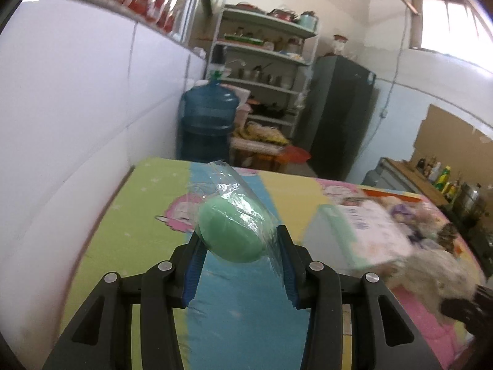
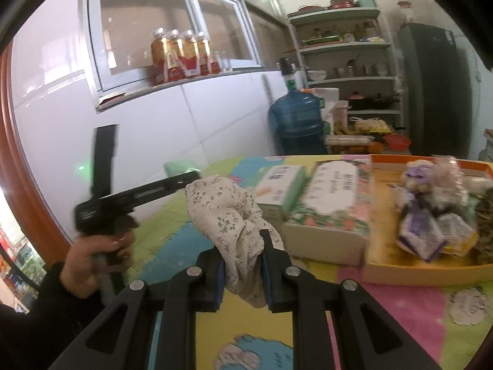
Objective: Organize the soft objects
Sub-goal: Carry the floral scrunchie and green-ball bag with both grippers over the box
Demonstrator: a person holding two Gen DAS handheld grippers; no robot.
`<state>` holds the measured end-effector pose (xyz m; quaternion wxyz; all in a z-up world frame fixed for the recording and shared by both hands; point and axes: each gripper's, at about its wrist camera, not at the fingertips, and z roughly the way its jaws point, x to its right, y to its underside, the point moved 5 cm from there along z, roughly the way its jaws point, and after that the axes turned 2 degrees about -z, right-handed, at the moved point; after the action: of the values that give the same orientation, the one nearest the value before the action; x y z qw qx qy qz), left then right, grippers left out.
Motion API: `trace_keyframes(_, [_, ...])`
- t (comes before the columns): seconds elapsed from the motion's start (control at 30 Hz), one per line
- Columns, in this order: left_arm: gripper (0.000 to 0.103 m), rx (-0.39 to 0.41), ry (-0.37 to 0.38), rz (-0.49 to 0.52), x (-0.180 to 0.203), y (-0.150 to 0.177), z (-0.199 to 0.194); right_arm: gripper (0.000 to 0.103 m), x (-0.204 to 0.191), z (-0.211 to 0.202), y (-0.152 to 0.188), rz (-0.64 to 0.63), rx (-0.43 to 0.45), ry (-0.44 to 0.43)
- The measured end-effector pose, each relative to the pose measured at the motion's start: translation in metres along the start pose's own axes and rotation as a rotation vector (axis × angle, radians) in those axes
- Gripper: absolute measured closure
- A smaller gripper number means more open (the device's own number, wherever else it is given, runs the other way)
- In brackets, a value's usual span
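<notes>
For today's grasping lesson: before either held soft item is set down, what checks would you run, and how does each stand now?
1. Left gripper shut on the wrapped green sponge: ok.
2. Right gripper shut on the floral cloth: ok.
3. Sponge lifted off the table: ok.
4. Free room in the orange tray: cannot tell.
5. Path clear of the tissue boxes: cannot tell.

Left hand-held gripper (image 1: 238, 246): matte black plastic, two angled link arms per side w/ triangular cut-outs, round silver pivot screws, blue ribbed pads on inner finger faces. Right hand-held gripper (image 2: 242, 243): same build, black links, silver screws, blue pads. From the right wrist view the left unit shows a black pistol-style body w/ upright black bar, small white lettering along its side. Left hand (image 2: 92, 256) in black sleeve (image 2: 40, 314).
</notes>
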<state>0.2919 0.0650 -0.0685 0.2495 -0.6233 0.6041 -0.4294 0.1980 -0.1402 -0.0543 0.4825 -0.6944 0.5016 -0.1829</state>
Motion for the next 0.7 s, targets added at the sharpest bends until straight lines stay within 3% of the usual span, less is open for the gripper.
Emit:
trace_keyframes(0.23, [0.058,0.005,0.105,0.027,0.066,0.015,-0.027,0.083,0.034,-0.036,0.01,0.024,0.035,0.079])
trace_keyframes(0.7, [0.057,-0.043,0.242,0.126,0.188,0.037,-0.025,0.083,0.114,-0.102,0.028,0.107,0.1,0.242])
